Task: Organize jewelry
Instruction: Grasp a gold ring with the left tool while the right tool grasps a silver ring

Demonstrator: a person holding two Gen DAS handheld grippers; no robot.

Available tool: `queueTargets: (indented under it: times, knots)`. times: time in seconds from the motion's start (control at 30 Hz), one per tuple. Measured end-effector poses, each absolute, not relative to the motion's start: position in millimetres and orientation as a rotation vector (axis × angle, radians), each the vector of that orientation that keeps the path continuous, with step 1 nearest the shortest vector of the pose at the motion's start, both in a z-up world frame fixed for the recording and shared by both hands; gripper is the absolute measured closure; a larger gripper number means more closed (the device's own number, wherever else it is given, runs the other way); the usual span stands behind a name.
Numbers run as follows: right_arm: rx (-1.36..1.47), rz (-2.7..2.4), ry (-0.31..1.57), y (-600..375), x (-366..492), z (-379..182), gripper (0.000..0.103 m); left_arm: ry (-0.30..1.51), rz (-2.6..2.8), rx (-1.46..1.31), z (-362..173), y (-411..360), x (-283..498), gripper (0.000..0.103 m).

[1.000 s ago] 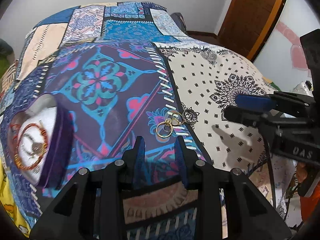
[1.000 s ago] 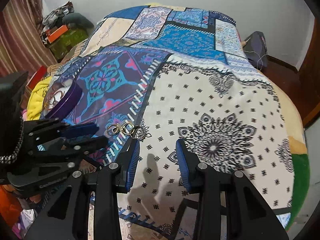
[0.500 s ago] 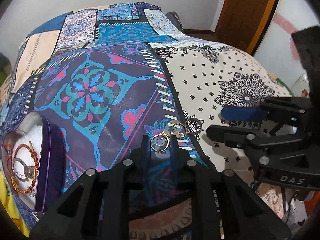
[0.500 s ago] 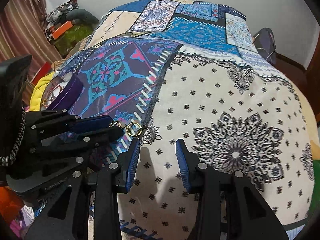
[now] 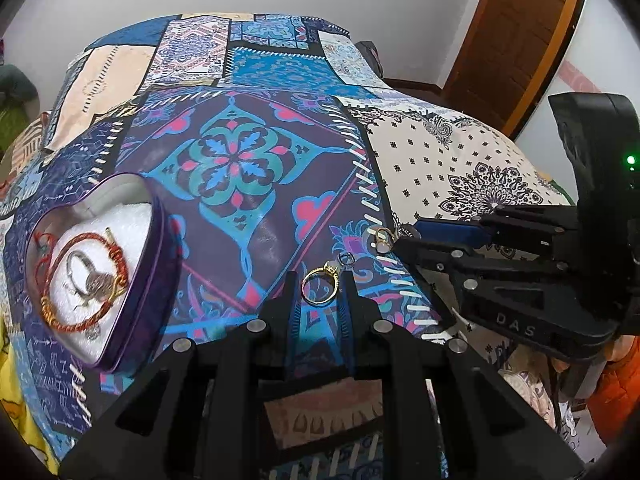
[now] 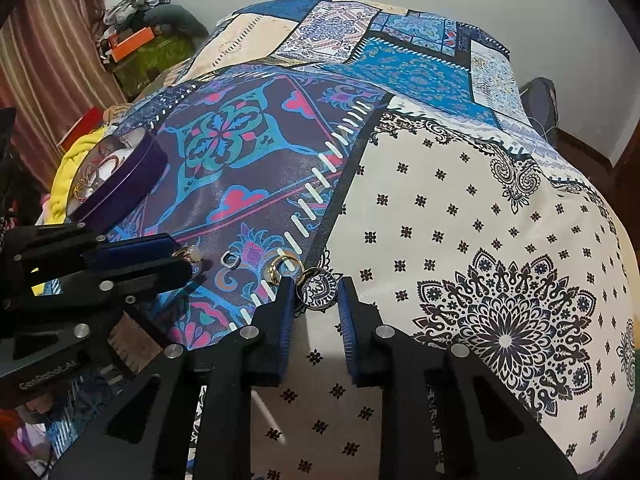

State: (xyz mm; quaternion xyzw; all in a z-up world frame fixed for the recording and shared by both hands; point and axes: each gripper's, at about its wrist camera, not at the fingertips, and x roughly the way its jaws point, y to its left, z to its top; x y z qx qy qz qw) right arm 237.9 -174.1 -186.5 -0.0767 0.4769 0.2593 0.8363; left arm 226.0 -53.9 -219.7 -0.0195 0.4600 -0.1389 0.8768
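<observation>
Several rings lie near the white stitched seam of a patchwork bedspread. My left gripper is shut on a gold ring with a pale stone, low on the cloth. My right gripper has its jaws closing on a dark patterned ring, and both pads touch it. Between the two grippers rest a small silver ring and a plain gold ring. To the left stands an open purple heart-shaped tin, which holds a red-and-gold bracelet and a silver piece.
A yellow cloth lies beside the tin at the bed's left edge. Boxes and bags are piled by the curtain. A wooden door stands beyond the far right corner. An orange sleeve shows behind the right gripper.
My left gripper moved up to the gold stone ring and its jaws narrowed onto it. My right gripper came forward to the dark ring and its jaws narrowed around it.
</observation>
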Motion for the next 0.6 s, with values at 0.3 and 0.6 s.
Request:
queueTargets:
  times: [0.3,0.6]
  knots:
    - [-0.135,0.547,0.939,-175,222,-148,0.083,0.897,-0.277,-0.073,-191,-41,207,0.085]
    - [-0.13,0.58,0.82,-155,205,-100,0.083,0.805,-0.236,-0.085,-151,-16,185,0.085]
